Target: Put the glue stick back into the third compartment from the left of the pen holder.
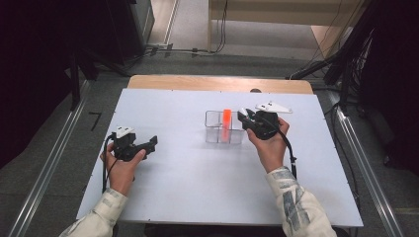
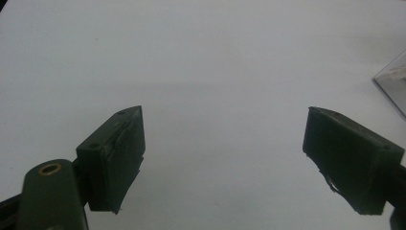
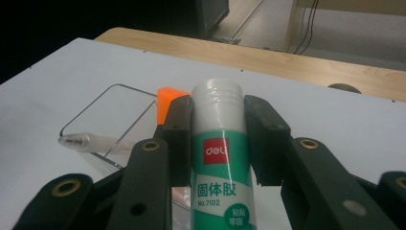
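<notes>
My right claw (image 3: 218,143) is clamped on a glue stick (image 3: 220,163), a white tube with a green label, the pads pressing its sides just below the ribbed white cap. In the high view that right claw (image 1: 245,118) hangs over the right end of the clear organiser tray (image 1: 211,129), which sits near the middle of the white bench (image 1: 188,187); an orange block (image 1: 226,124) stands upright in one of its compartments. From the right gripper view the tube sits just beside and in front of that orange block (image 3: 167,98), with the tray's clear wall (image 3: 91,139) off to the left.

I judge the tube light and stiff, a hard plastic barrel that won't give under the pads. It is smooth and round, though, so it could twist or slide if I loosen up; a hold across the middle of the barrel, as I have now, seems safest. The tray looks thin and light too, likely to skid if I knock it.

My right hand (image 1: 269,148) reaches forward with the wrist bent, the claw pointing across toward the tray. My left hand (image 1: 121,165) rests low over the bench, well apart from the tray, its left claw (image 1: 150,143) spread wide with nothing between the pads (image 2: 122,158), aimed along the bare surface.
</notes>
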{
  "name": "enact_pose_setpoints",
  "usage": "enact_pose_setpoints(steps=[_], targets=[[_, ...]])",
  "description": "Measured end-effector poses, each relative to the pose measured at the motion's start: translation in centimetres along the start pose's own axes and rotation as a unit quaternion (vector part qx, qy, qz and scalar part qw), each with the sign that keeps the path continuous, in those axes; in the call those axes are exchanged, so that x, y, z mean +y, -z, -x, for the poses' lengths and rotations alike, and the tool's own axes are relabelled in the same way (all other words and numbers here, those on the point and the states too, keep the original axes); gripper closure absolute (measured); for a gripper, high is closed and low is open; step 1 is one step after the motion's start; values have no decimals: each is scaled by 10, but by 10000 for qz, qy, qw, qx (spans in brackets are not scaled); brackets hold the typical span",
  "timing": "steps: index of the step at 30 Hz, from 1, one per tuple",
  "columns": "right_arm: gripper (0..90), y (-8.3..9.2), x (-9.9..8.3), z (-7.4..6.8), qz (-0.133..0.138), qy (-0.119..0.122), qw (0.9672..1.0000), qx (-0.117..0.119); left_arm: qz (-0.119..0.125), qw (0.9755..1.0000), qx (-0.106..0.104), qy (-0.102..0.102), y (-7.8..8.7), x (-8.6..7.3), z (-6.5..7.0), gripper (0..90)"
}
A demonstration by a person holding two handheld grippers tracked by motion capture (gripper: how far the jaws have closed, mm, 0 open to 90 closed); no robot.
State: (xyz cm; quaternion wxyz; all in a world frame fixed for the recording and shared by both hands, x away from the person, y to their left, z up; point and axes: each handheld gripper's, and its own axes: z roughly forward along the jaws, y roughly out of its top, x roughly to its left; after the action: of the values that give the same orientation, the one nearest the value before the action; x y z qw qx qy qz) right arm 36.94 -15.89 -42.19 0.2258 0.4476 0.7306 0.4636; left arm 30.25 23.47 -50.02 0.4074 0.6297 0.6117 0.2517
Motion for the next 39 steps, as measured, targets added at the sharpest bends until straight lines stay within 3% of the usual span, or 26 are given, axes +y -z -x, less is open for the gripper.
enact_pose_setpoints(steps=[12,39], targets=[[631,-14,17,-6,57,33,10000,9,9,10000,5,-3,1,0,-1,152],[630,-36,25,-7,81,-187,9998,23,26,10000,-24,20,1,1,-2,152]])
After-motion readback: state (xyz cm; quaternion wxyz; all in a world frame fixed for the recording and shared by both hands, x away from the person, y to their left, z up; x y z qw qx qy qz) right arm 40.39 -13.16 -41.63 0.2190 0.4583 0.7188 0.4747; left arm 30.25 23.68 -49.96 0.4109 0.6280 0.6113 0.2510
